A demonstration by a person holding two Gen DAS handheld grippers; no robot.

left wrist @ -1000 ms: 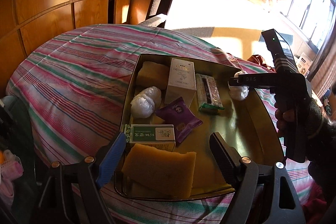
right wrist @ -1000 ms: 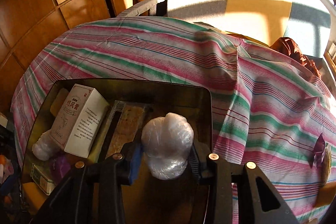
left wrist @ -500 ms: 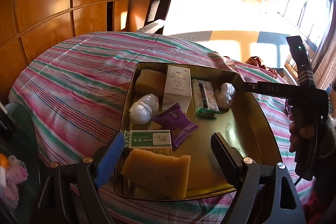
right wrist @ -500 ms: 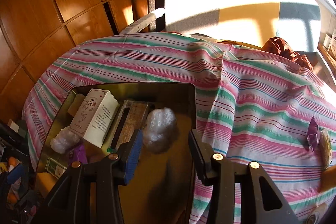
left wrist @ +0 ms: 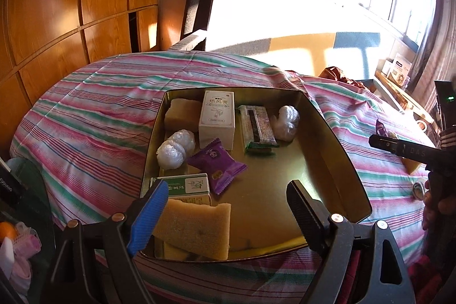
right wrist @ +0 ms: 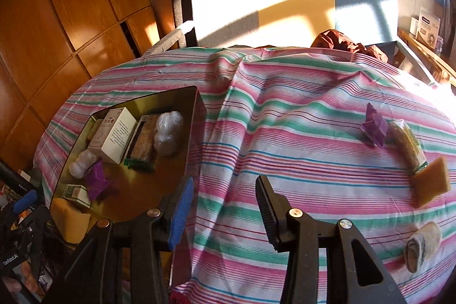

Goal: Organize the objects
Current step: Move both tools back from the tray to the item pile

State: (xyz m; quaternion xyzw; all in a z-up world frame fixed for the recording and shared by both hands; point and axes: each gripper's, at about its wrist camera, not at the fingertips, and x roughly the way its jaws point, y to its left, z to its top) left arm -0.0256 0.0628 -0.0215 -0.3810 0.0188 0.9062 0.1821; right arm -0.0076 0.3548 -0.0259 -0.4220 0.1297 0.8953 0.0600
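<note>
**Tin tray part-filled, both grippers empty**

Left gripper [left wrist: 226, 187] low over the near edge of the gold tin tray [left wrist: 327, 121], jaws well apart, nothing between the pads. Right gripper [right wrist: 224, 181] over the striped cloth [right wrist: 285, 133] just right of the tray, jaws moderately apart after just opening, nothing between them either.

Inside the tray, from near to far:
- near sponge [left wrist: 196, 227], yellow, at the near edge
- green-and-white box [left wrist: 188, 185] touching it, with Chinese characters in green on a white panel
- purple packet [left wrist: 216, 164] with a pale logo and a small yellow mark, wording too small to read
- two plastic-wrapped balls [left wrist: 175, 150] pressed together at the left wall
- white box [left wrist: 217, 118] lying flat, with a dark line of Chinese characters at its top and a faint drawing below
- far sponge [left wrist: 182, 114] in the far left corner
- biscuit pack [left wrist: 258, 127] in clear wrap with a green end, right of the white box
- third wrapped ball [left wrist: 286, 123] touching that pack, near the right wall

Letters "DAS" legible on the black bar [left wrist: 399, 148] of the right-hand tool.

Loose on the cloth, well right of the tray:
- second purple packet [right wrist: 374, 128]
- second biscuit pack [right wrist: 407, 147] beside it
- loose sponge [right wrist: 430, 183] touching that pack's near end
- grey-white roll [right wrist: 421, 247] nearer, apart from the rest

Printed boxes [right wrist: 427, 24] on the far right ledge, text unreadable.
</note>
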